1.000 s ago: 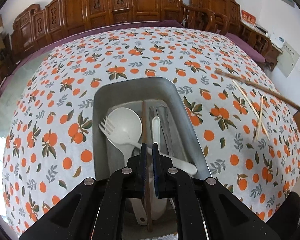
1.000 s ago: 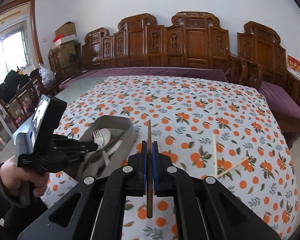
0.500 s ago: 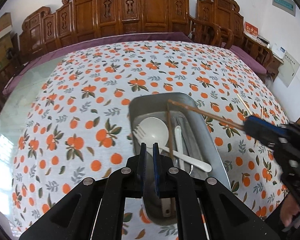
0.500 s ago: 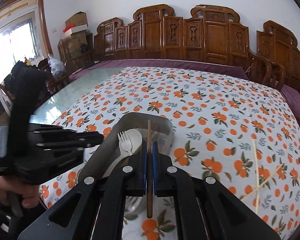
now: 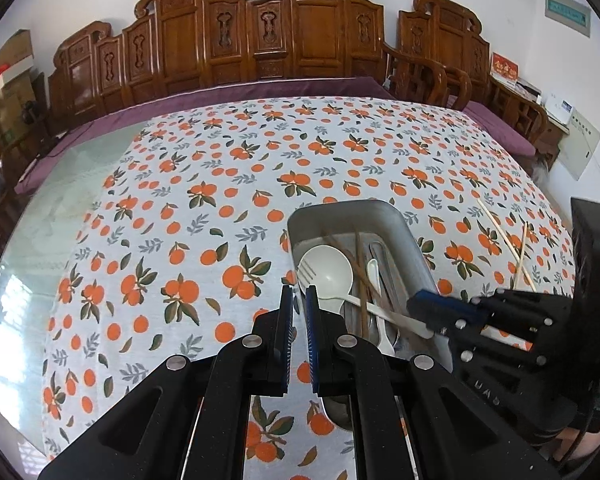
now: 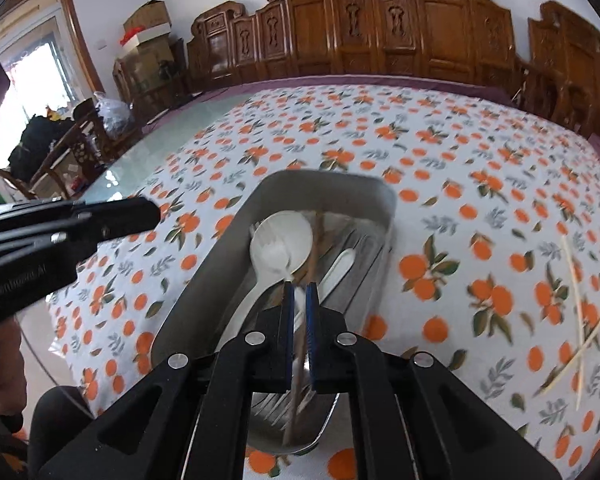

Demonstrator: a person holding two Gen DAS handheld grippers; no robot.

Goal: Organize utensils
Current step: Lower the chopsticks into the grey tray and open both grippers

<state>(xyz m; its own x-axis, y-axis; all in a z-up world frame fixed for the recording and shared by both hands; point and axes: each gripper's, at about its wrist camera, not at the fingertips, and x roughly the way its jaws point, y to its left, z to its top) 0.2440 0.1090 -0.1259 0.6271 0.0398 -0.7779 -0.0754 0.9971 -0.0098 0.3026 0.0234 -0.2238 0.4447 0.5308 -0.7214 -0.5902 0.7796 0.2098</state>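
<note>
A metal tray [image 5: 410,236] [image 6: 220,256] on the orange-print tablecloth holds a white spoon [image 5: 328,266] [image 6: 280,240], a white fork, metal utensils and a brown chopstick [image 5: 359,280]. My right gripper [image 6: 299,286] [image 5: 414,306] hangs low over the tray's near end, shut on a second brown chopstick [image 6: 316,244] whose far tip reaches down among the utensils. My left gripper [image 5: 297,292] [image 6: 152,210] is shut with nothing between its fingers and hovers just left of the tray.
Several pale wooden chopsticks [image 5: 504,236] [image 6: 576,300] lie crossed on the cloth right of the tray. Carved wooden chairs [image 5: 312,40] line the table's far side. A person's hand [image 6: 0,364] holds the left tool at the near left edge.
The left gripper has drawn back and left off the tray, leaving a brown chopstick inside. The right gripper has come in from the right and sunk, carrying its chopstick into the tray.
</note>
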